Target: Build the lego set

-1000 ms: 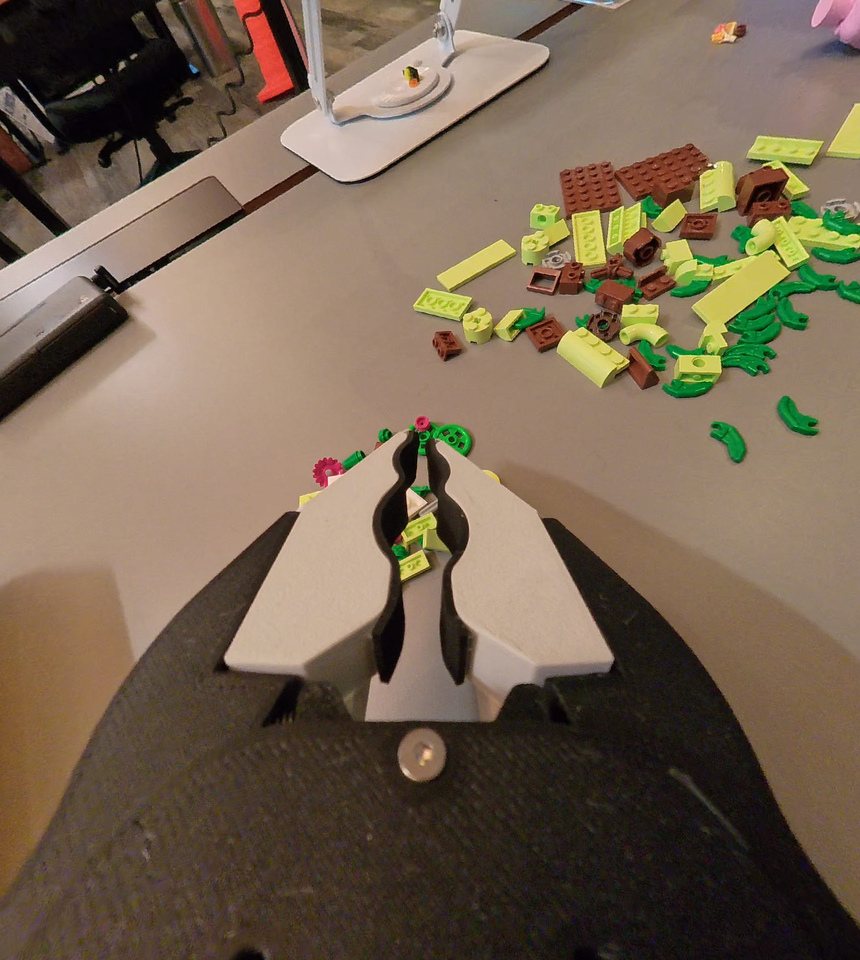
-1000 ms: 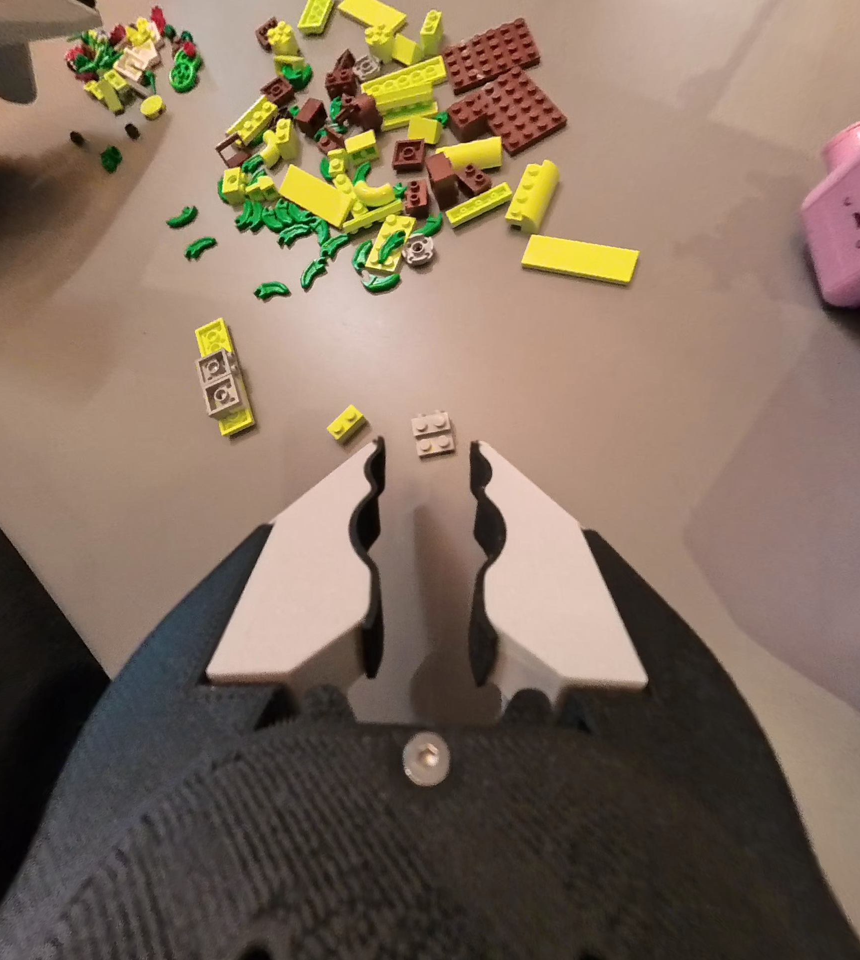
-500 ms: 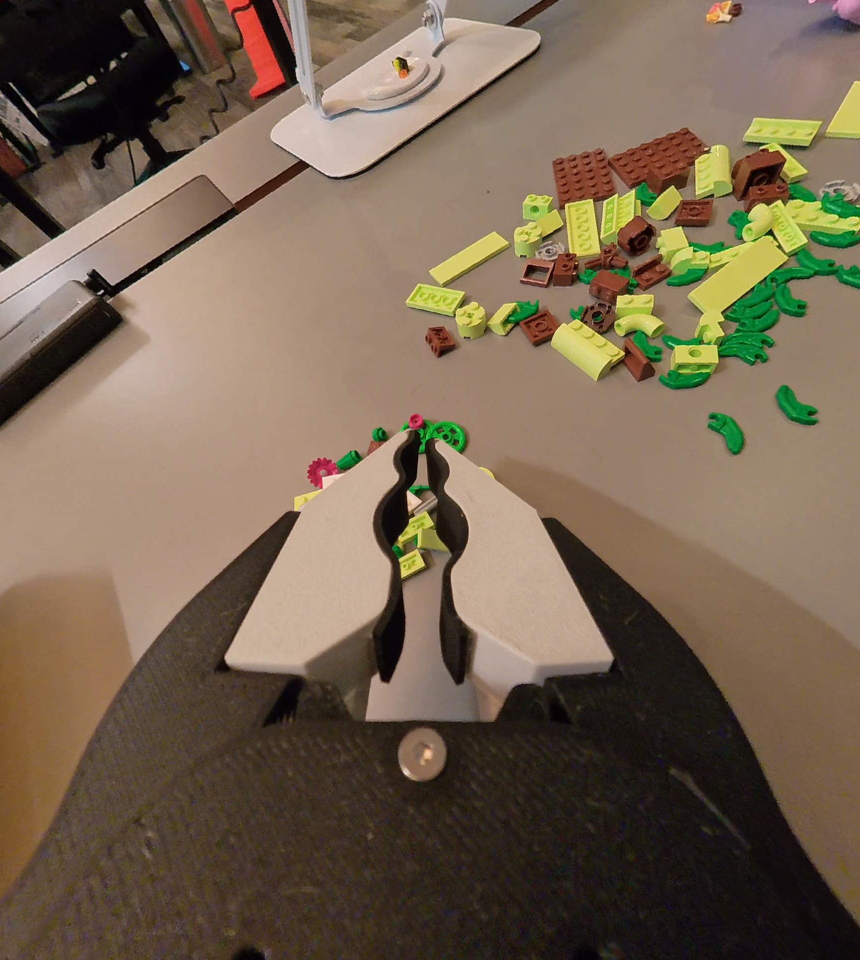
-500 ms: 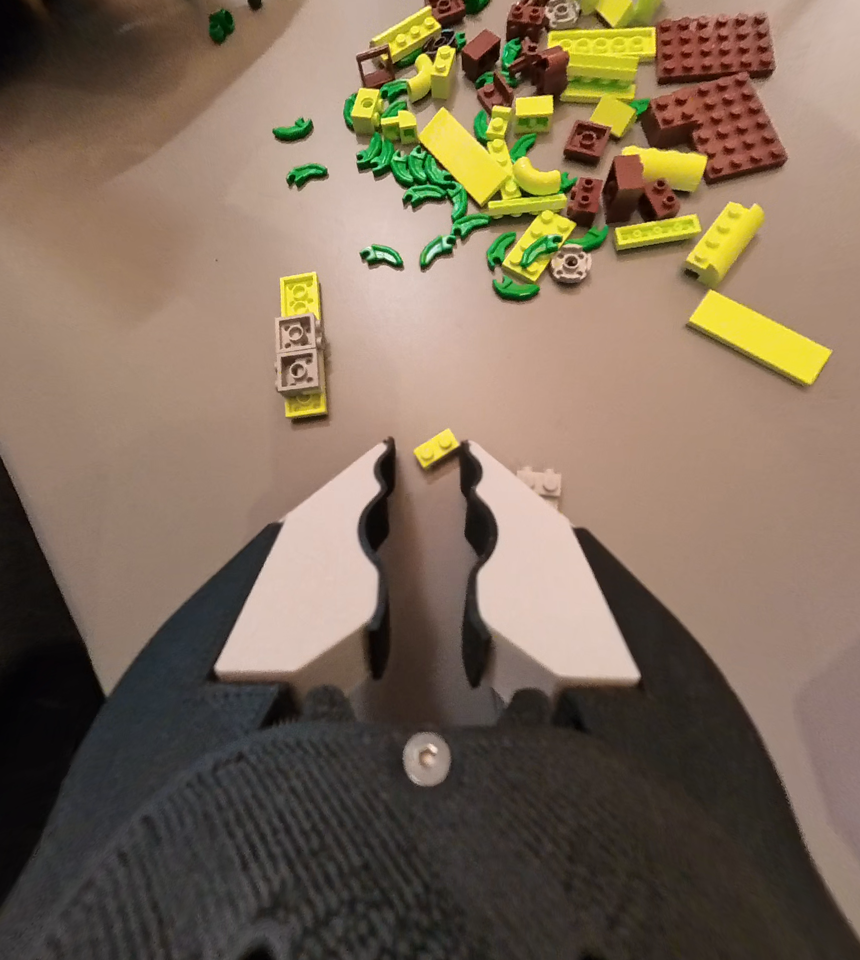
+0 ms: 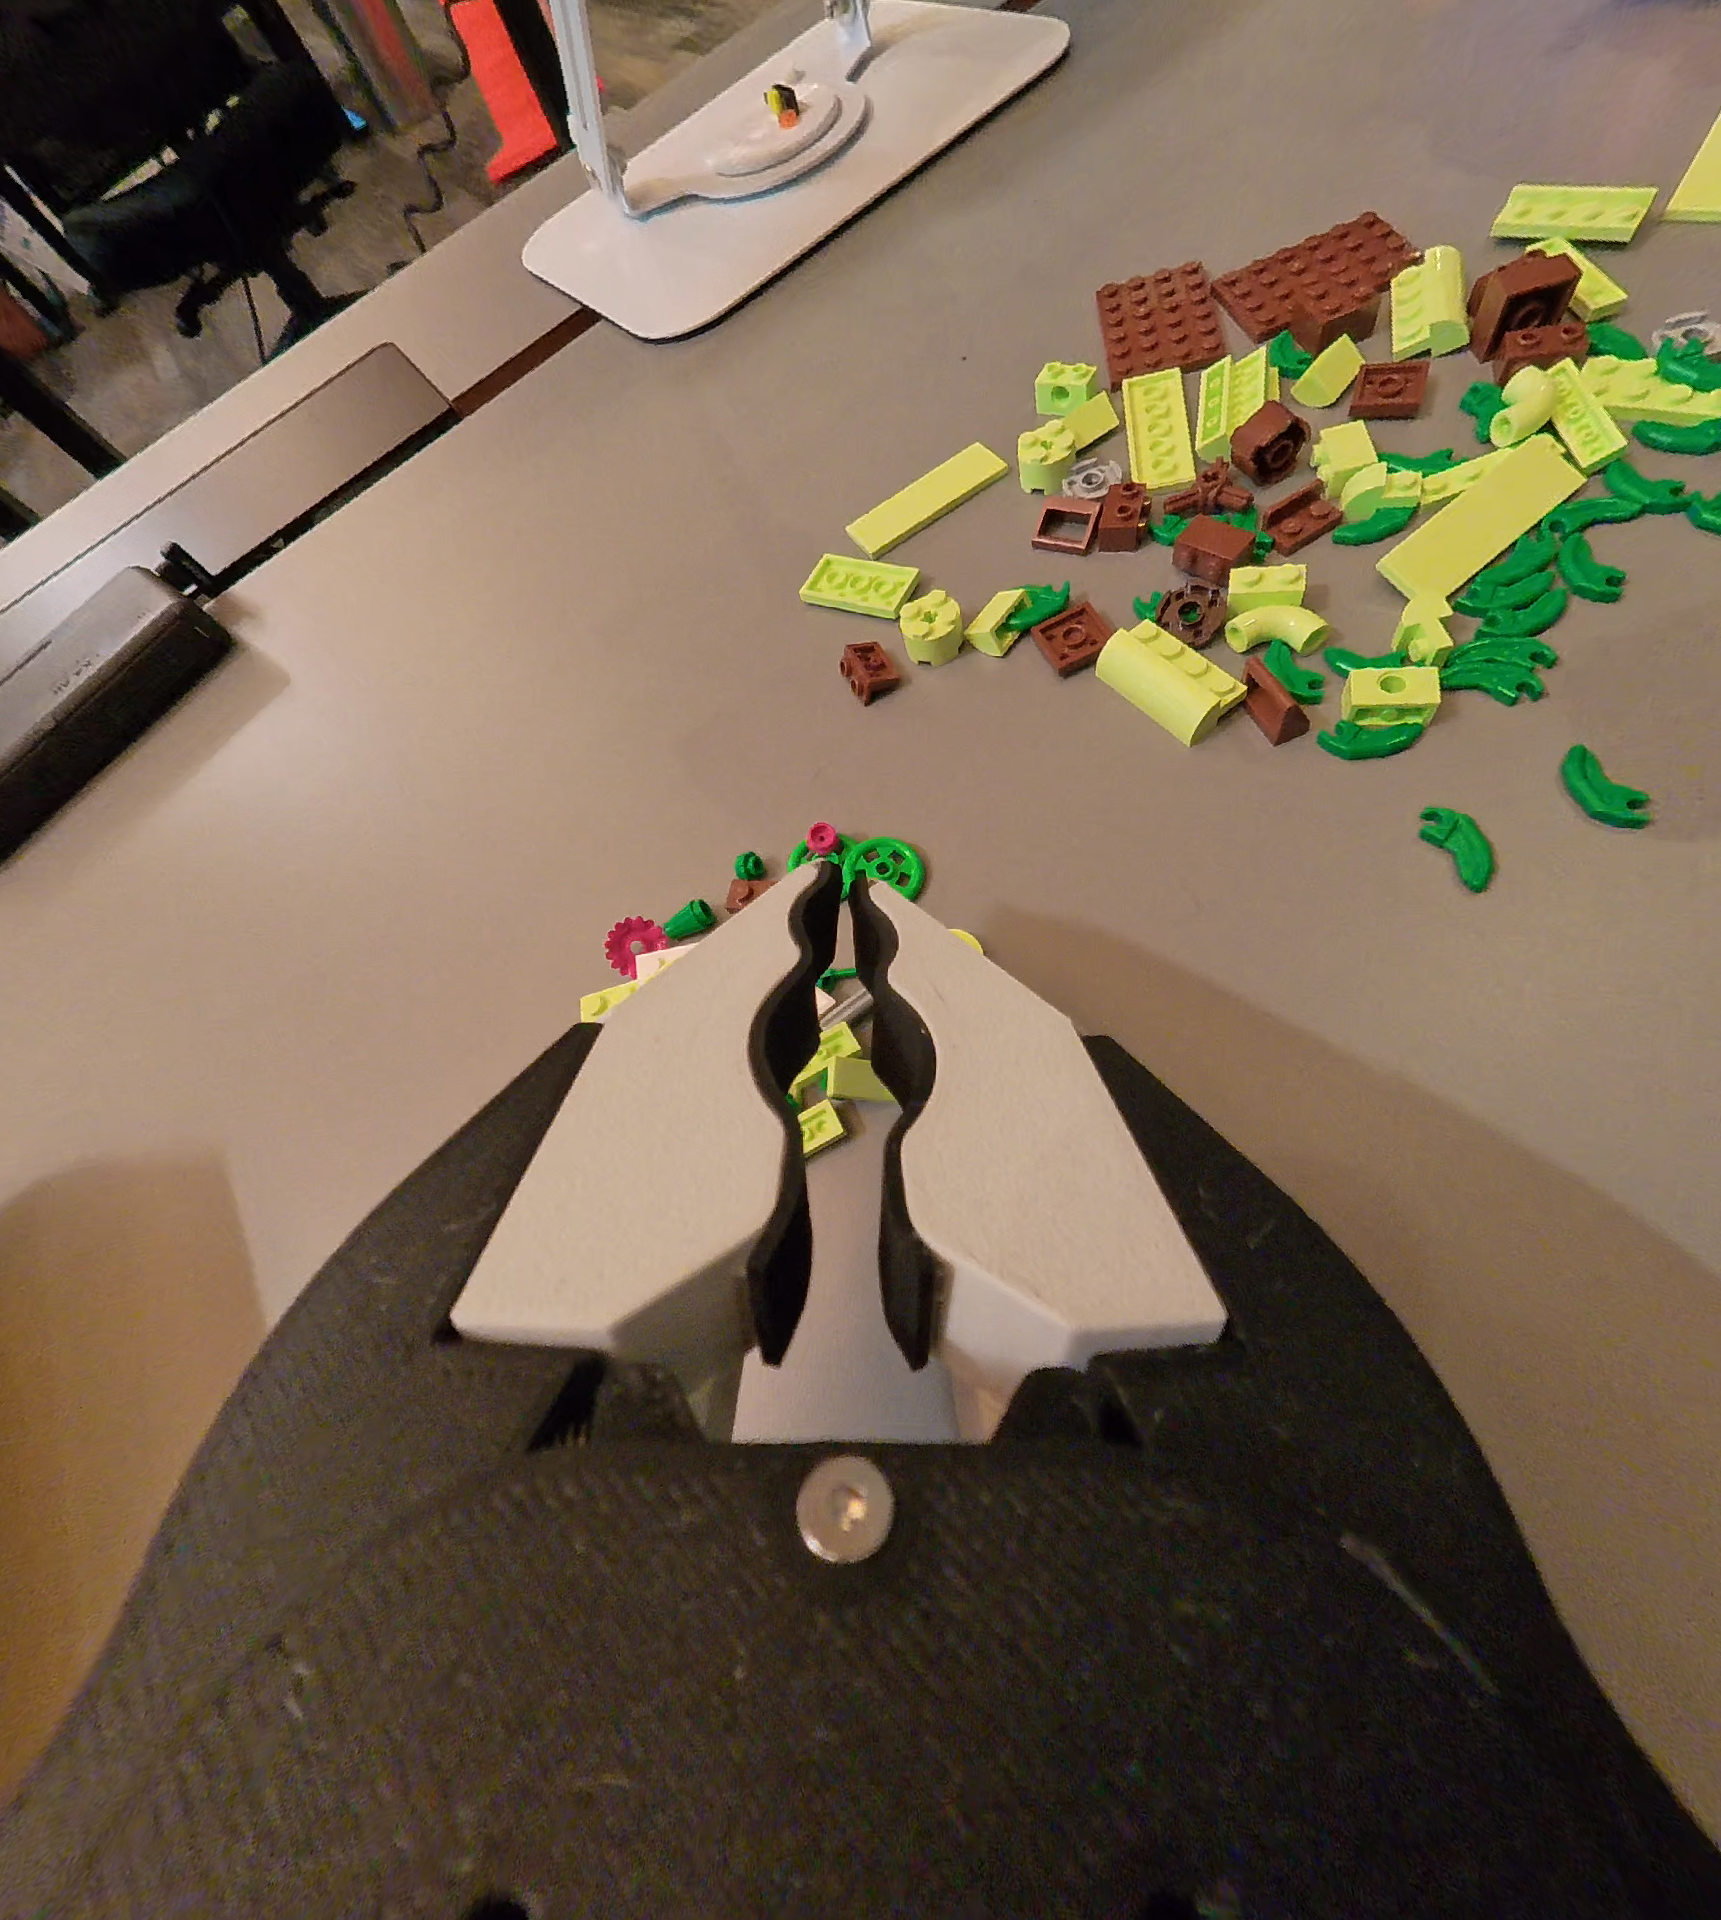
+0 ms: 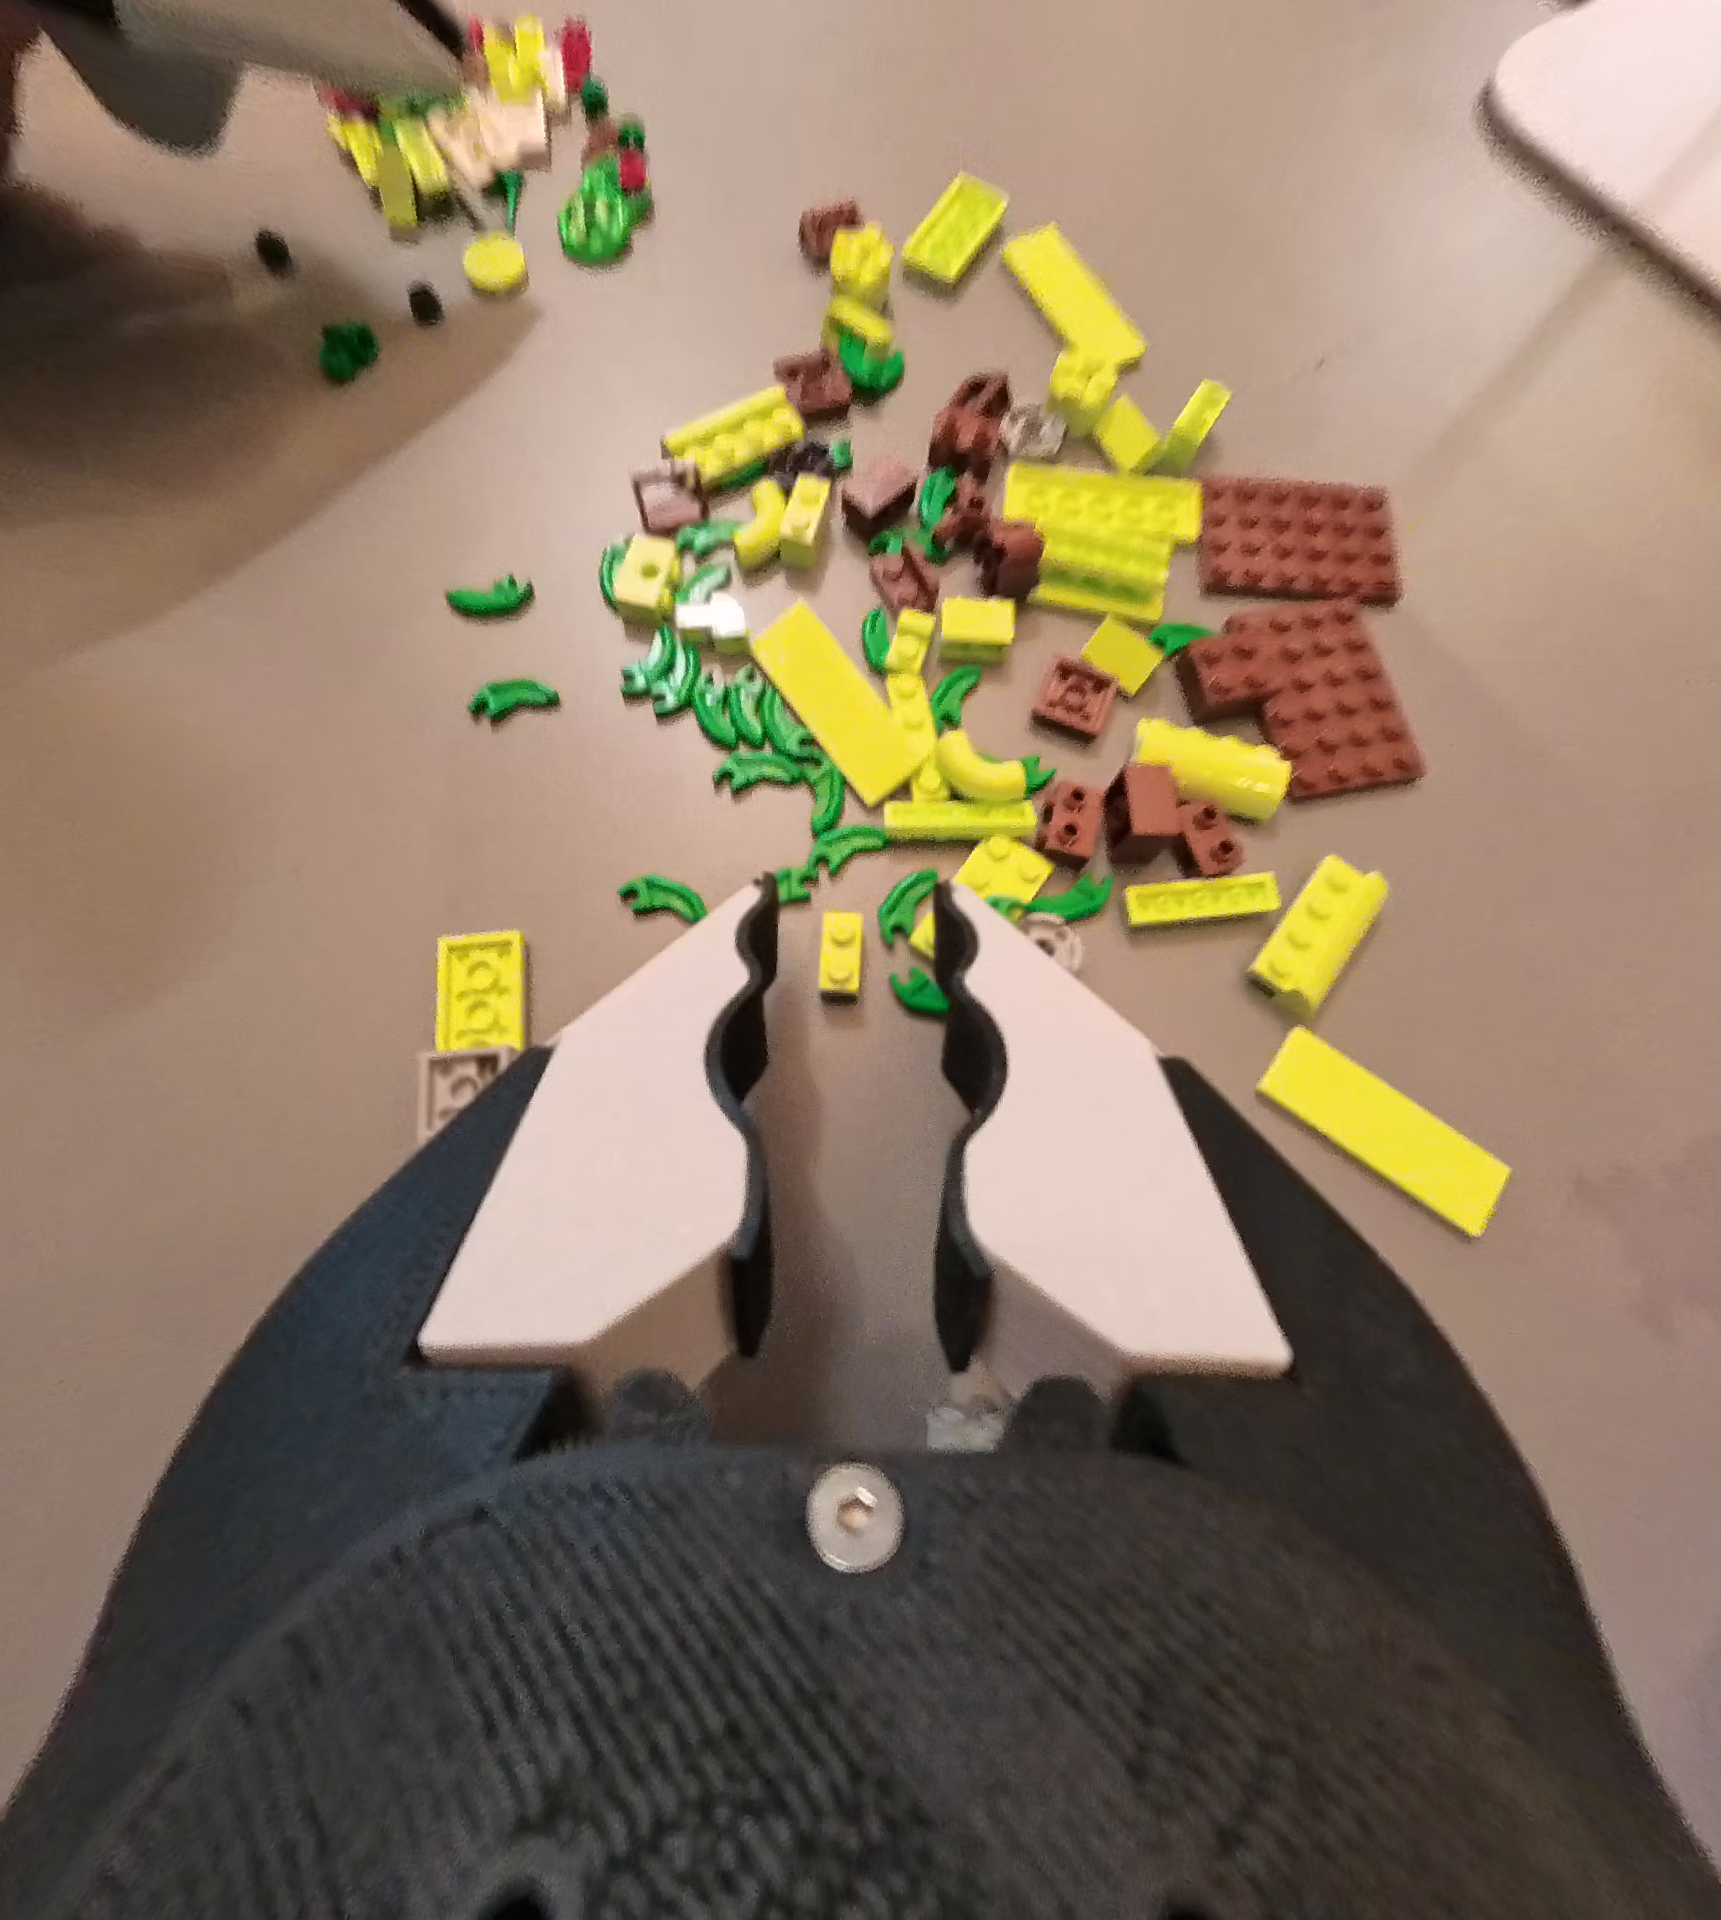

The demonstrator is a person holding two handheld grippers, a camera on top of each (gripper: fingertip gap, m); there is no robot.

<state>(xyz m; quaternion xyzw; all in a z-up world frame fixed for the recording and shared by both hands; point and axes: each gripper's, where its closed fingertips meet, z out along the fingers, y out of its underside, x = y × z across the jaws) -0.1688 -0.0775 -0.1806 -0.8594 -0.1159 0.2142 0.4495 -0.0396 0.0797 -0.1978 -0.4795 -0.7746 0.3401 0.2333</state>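
Right now the right gripper [image 6: 848,914] hangs low over the near edge of the main brick pile [image 6: 991,582], jaws open w/ a moderate gap and nothing held. A small yellow 1x2 plate [image 6: 839,954] lies on the tabletop [image 6: 212,831] right between the fingertips, long axis running along the fingers; it looks like the pick target, though that's a guess. To do it well: drop straight down, center the plate btwn the jaws, close on its long sides, lift clean. A green leaf piece [image 6: 913,987] lies just beside the right finger [image 6: 1074,1122] & could get pinched too, so keep slightly left. View is blurry, so fine contact is hard to judge.

The left gripper [image 5: 837,883] sits over a small heap of bits [image 5: 835,1081]: pink gear [image 5: 634,940], green wheel [image 5: 885,864], lime pieces. Its jaws are nearly closed at the tips, just a thin slit; can't tell if they pinch anything.

A yellow plate w/ gray squares on it [image 6: 480,987] lies just left of the right gripper, partly hidden by it.

Room: open tabletop left of the pile and toward the near side is good for assembling. A white stand base [image 5: 794,166] and a black box [image 5: 56,707] lie well apart toward the far edge.
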